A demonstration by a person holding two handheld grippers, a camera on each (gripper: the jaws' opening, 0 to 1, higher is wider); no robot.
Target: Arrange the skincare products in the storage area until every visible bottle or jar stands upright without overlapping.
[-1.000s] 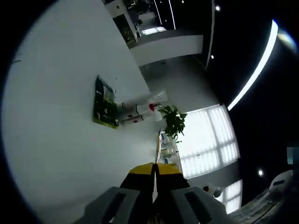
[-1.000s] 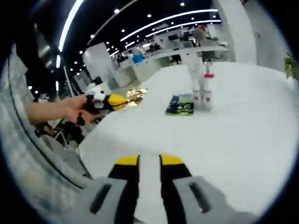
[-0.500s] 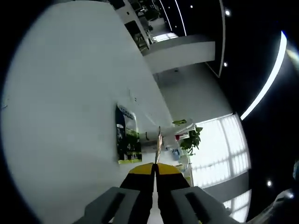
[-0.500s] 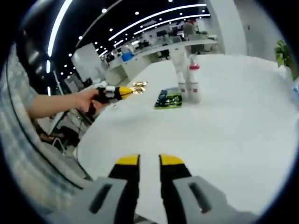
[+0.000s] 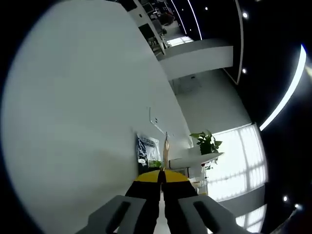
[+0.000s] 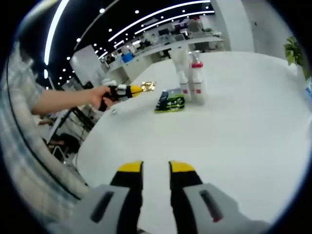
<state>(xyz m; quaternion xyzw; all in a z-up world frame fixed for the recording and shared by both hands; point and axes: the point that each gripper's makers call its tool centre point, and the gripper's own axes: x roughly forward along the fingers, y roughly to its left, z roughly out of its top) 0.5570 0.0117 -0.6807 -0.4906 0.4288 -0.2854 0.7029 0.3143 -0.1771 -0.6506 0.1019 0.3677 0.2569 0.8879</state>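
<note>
In the right gripper view, a person's hand (image 6: 100, 96) at the left holds the left gripper (image 6: 130, 89) out over the white table (image 6: 234, 126); its yellow jaws pinch a crumpled gold sachet (image 6: 147, 87), which juts past the tips toward the middle of the table. Just right of it a green sachet (image 6: 168, 103) lies flat, its long side running across the view, and touching or just behind it two white bottles (image 6: 190, 80) stand upright side by side, long axes vertical, the right one with a red cap. A plant (image 6: 294, 50) shows at the far right edge. At the bottom the right gripper (image 6: 156, 168) hangs over bare tabletop with its jaws narrowly apart and nothing between them; the bottles and sachets sit well ahead of it, a little right of the left gripper. The left gripper view is rolled, so the table (image 5: 73, 97) rises up the left side. There the left gripper (image 5: 161, 176) has its jaws pressed together on the thin gold sachet (image 5: 165, 148), seen edge-on as a sliver rising from the tips. The green sachet (image 5: 147, 152) lies just beyond the tips, slightly left, and a pale bottle (image 5: 192, 160) juts sideways to the right because of the roll. A plant (image 5: 206, 143) and bright windows (image 5: 236, 161) fill the right.
</note>
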